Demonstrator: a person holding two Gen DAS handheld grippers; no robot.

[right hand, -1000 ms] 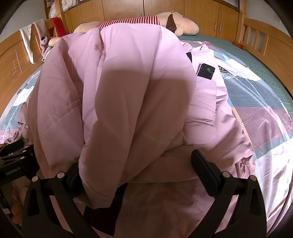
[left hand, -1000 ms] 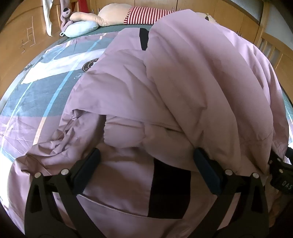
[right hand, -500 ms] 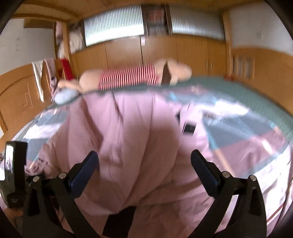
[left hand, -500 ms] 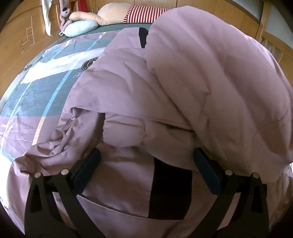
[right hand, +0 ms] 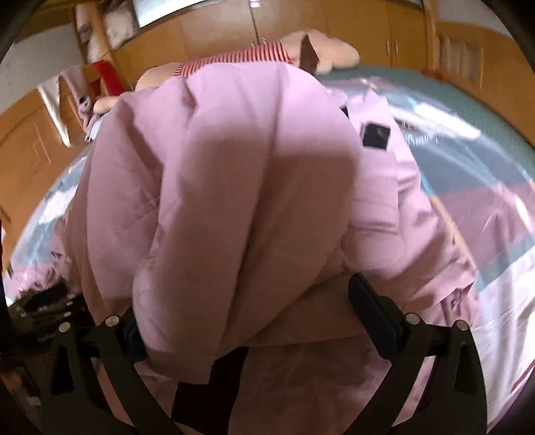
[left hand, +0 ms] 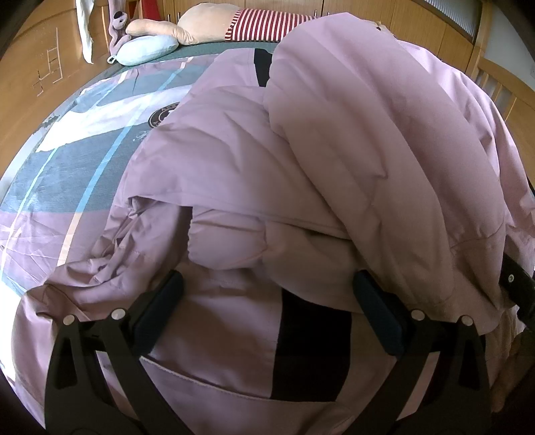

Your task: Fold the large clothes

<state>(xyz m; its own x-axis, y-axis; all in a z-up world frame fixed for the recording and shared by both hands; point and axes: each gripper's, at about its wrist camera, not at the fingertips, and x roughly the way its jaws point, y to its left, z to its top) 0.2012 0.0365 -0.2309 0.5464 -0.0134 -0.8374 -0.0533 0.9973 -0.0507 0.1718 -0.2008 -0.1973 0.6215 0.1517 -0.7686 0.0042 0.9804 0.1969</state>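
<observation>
So the big pink puffer jacket [left hand: 254, 160] is lying on the bed [left hand: 67, 174], heaped up and taking most of both views. One thick padded part is flopped over the rest, bulging up on the right in the left wrist view and dead centre in the right wrist one [right hand: 234, 187]. There's a dark strip [left hand: 311, 344] running down the near part of the jacket and a small dark patch [right hand: 376, 135] further back on the right.

Left gripper [left hand: 267, 311] has its jaws spread wide, hovering right over the near hem with nothing pinched between them. Right gripper [right hand: 247, 318] is spread wide too, the jacket's bulge draped over its left finger, nothing clamped.

Far end of the bed has a plush toy in a red-striped top [left hand: 254, 23] and a light blue pillow [left hand: 147, 48], with wooden cupboards [right hand: 334, 20] behind. The right wrist view is fairly blurry.
</observation>
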